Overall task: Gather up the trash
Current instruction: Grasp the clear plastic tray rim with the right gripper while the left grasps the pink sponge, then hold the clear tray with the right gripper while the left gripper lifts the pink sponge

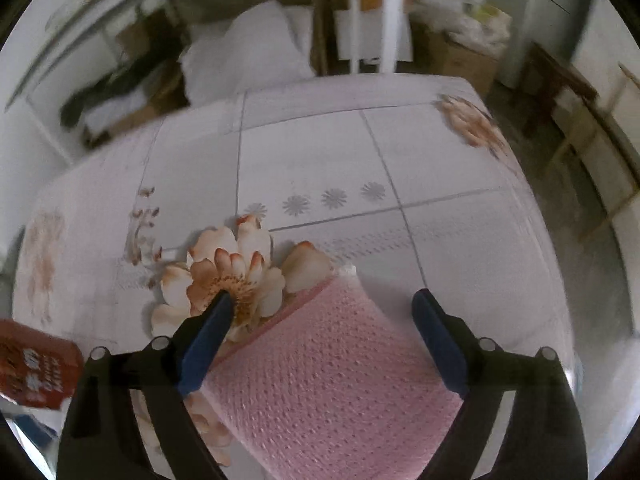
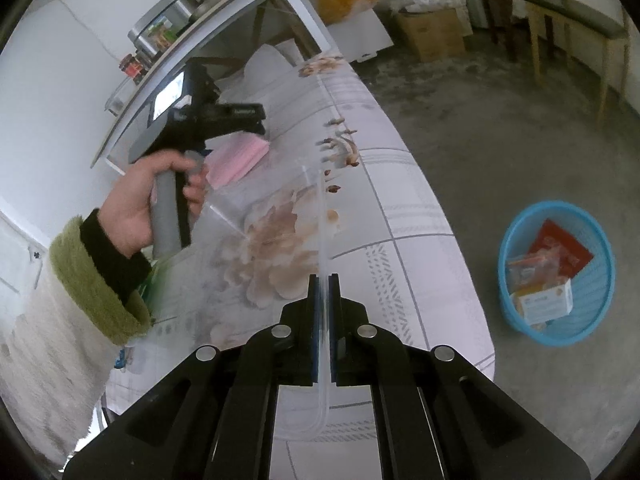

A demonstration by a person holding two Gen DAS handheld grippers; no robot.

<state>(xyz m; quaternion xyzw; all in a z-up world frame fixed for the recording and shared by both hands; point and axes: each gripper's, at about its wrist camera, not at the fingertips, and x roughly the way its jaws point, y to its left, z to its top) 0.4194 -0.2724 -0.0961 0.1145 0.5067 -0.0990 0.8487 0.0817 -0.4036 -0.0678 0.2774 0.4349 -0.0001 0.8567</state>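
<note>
Fingers of the left gripper (image 1: 322, 310) are spread wide around one pink cloth (image 1: 328, 380).
One clear plastic bag (image 2: 256, 216) is pinched by the closed right gripper (image 2: 324, 292) over the table (image 2: 416, 200); one blue basket (image 2: 588, 320) is set on the floor.

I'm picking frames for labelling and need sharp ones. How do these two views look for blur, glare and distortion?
Left wrist view: background and table edges smeared by motion blur, while the pink pack between the open left gripper fingers stays fairly sharp. Right wrist view: crisper, with the blue basket clear; the clear plastic bag is faint. Both show strong fisheye curvature and soft, even light.
</note>
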